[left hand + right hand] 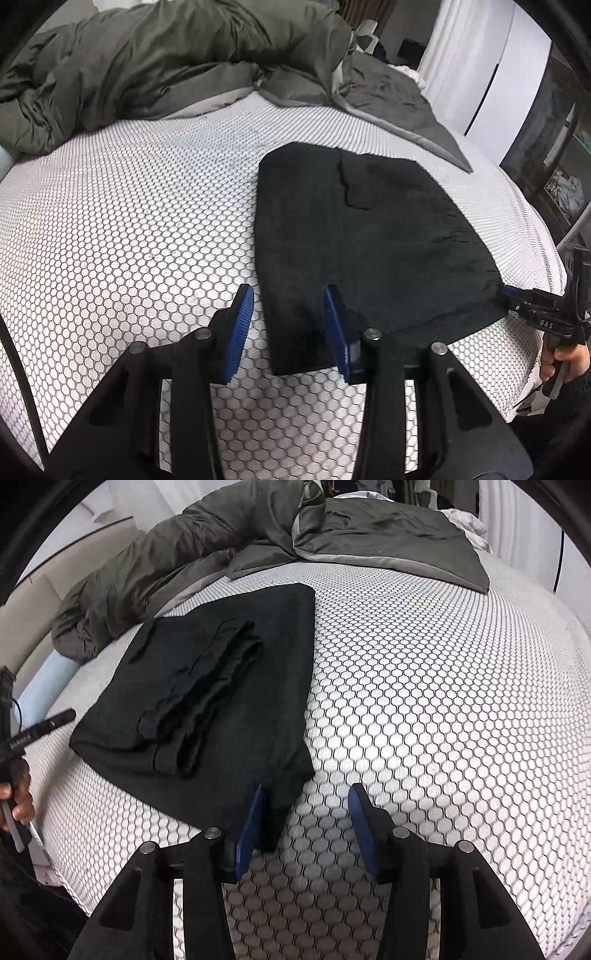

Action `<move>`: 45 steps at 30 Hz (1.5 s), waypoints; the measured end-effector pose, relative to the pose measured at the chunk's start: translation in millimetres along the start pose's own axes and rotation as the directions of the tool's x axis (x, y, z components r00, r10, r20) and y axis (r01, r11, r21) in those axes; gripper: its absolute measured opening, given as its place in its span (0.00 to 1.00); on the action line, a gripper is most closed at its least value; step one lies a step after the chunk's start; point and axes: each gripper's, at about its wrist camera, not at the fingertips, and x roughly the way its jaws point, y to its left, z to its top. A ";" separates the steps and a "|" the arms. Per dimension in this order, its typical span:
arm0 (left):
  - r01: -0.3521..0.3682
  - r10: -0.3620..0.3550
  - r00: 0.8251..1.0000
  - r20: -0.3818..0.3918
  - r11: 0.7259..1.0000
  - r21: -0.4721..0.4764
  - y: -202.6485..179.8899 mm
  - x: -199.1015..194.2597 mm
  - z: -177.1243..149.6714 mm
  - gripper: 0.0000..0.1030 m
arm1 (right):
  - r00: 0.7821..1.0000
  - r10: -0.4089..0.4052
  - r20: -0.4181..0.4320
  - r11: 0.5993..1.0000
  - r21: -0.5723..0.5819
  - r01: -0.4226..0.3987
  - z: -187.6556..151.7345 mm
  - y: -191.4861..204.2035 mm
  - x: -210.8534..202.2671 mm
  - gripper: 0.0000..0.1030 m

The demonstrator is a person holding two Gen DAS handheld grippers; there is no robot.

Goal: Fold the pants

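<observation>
Black pants (369, 236) lie folded in a flat stack on the honeycomb-patterned mattress (129, 229). My left gripper (290, 321) is open, its blue pads straddling the near left corner of the pants. In the right wrist view the pants (221, 686) show a bunched waistband fold on top. My right gripper (306, 827) is open at the pants' near right corner, its left pad over the fabric edge. The right gripper also shows at the right edge of the left wrist view (517, 295), touching the pants' corner.
A rumpled grey-green duvet (166, 62) lies piled along the far side of the bed. A flat grey pillow (399, 542) lies at the far right. White wardrobe doors (498, 85) stand beyond the bed. The mattress edge (532, 229) runs close on the right.
</observation>
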 end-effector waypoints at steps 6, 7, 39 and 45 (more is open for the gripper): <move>-0.014 0.010 0.996 0.090 0.999 0.038 -28.7 -26.3 -23.7 0.47 | 0.993 -0.030 0.118 0.996 -0.074 0.039 -11.9 14.2 -25.2 0.74; -0.022 0.016 0.992 0.128 0.999 0.046 -35.2 -33.5 -27.9 0.51 | 0.989 -0.027 0.148 0.996 -0.078 0.038 -14.5 16.1 -32.0 0.77; -0.047 -0.023 0.936 0.352 0.981 0.189 -110.5 -65.6 -68.9 0.99 | 0.878 0.149 0.455 0.982 -0.174 -0.076 -40.8 68.1 -81.9 1.00; -0.045 -0.031 0.936 0.351 0.978 0.205 -110.6 -62.8 -69.6 0.99 | 0.880 0.151 0.450 0.979 -0.189 -0.071 -41.8 71.1 -81.2 1.00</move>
